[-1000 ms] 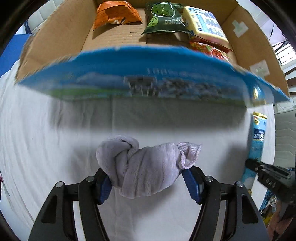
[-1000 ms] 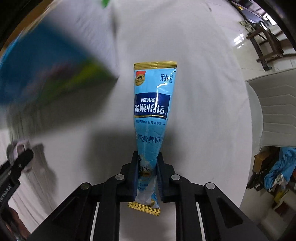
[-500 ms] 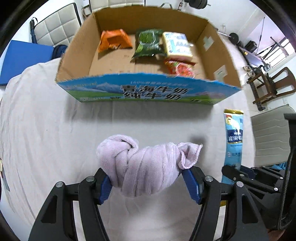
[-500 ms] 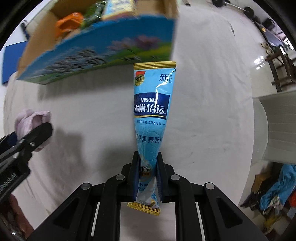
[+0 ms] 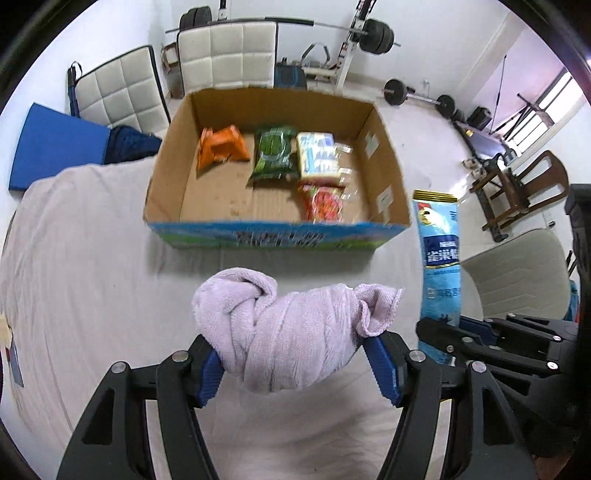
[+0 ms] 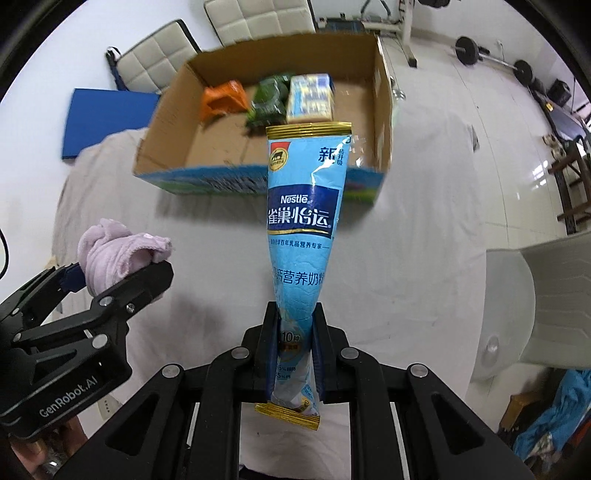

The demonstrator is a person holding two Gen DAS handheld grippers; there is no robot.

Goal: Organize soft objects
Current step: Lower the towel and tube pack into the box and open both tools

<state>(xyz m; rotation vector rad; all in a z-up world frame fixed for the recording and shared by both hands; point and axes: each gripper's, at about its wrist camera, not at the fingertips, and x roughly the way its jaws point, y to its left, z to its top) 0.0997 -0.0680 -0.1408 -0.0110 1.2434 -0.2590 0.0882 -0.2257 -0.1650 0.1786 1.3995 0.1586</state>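
Note:
My left gripper [image 5: 297, 356] is shut on a knotted lilac towel [image 5: 288, 332], held above the white-covered table. Beside it on the right, my right gripper [image 6: 295, 332] is shut on the lower end of a light-blue milk powder pouch [image 6: 303, 229], which stands upright. Ahead and below sits an open cardboard box [image 5: 166, 177] with a blue printed front. Inside it lie an orange packet [image 5: 219, 147], a green packet [image 5: 275, 155], a yellow-and-blue pack [image 5: 317, 153] and a red packet [image 5: 325, 201]. The towel [image 6: 114, 247] and the box [image 6: 382, 110] also show in the right wrist view.
The white cloth [image 5: 74, 277] covers the table around the box. Behind stand white padded chairs [image 5: 229, 55], a blue mat [image 5: 55, 144] and barbell gear [image 5: 373, 35]. A wooden chair [image 5: 524, 192] and a pale chair [image 6: 546, 302] are at the right.
Both grippers have risen with the towel and the pouch still held. The box has dropped away and looks smaller, and its inside now shows in the right wrist view.

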